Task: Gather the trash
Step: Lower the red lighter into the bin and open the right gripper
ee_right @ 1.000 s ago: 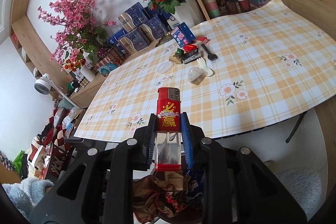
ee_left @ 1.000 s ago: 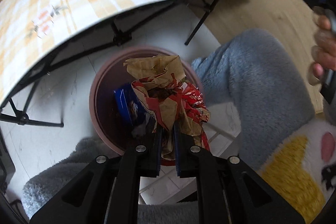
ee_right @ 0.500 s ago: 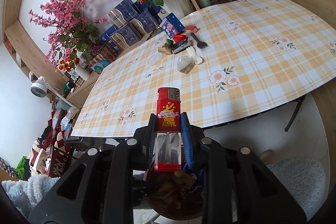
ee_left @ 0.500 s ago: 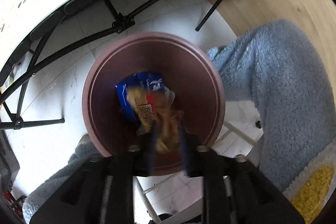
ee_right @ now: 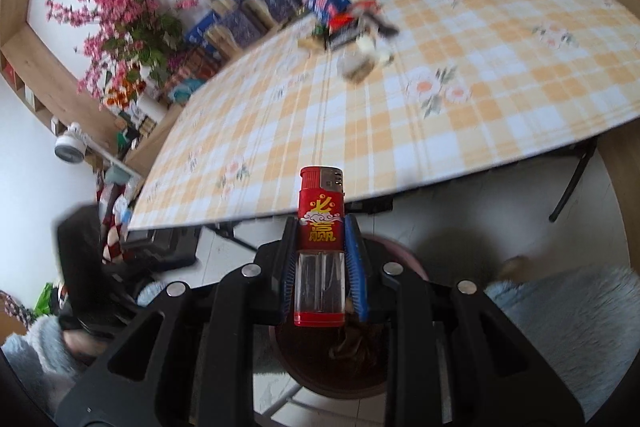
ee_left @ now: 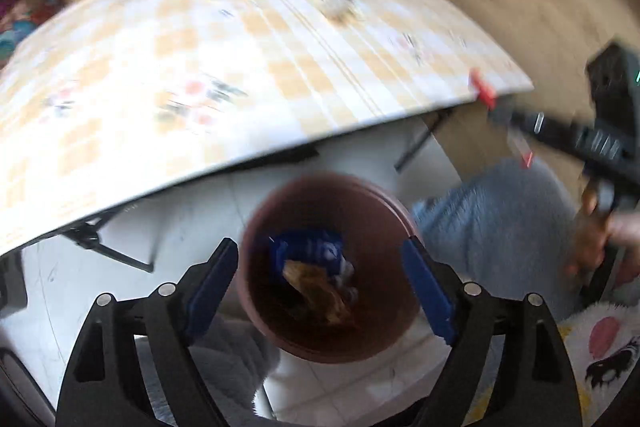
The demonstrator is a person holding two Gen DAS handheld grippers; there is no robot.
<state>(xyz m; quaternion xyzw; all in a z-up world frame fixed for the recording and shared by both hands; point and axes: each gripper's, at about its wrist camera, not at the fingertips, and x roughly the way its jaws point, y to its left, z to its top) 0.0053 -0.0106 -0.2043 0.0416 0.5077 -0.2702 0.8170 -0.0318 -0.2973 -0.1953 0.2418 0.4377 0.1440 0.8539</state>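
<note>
A brown round bin (ee_left: 280, 331) stands on the white floor below the table edge. Inside it lie a crumpled brown and red wrapper (ee_left: 316, 291) and a blue packet (ee_left: 316, 251). My left gripper (ee_left: 320, 271) hangs above the bin, its jaws opening wide with nothing between them. My right gripper (ee_right: 322, 259) is shut on a red lighter (ee_right: 321, 223) with a clear lower half, held upright over the bin (ee_right: 408, 263). More litter (ee_right: 356, 31) lies far back on the checked tablecloth (ee_right: 400, 107).
Black folding table legs (ee_left: 100, 247) run under the table beside the bin. A person's grey fleece leg (ee_left: 500, 227) lies to the right of the bin. Boxes (ee_right: 240, 7) and flowers (ee_right: 120, 15) crowd the shelf behind the table.
My left gripper let go of the crumpled wrapper, which fell into the bin, and has opened wide and risen. My right gripper with the lighter has come down toward the bin.
</note>
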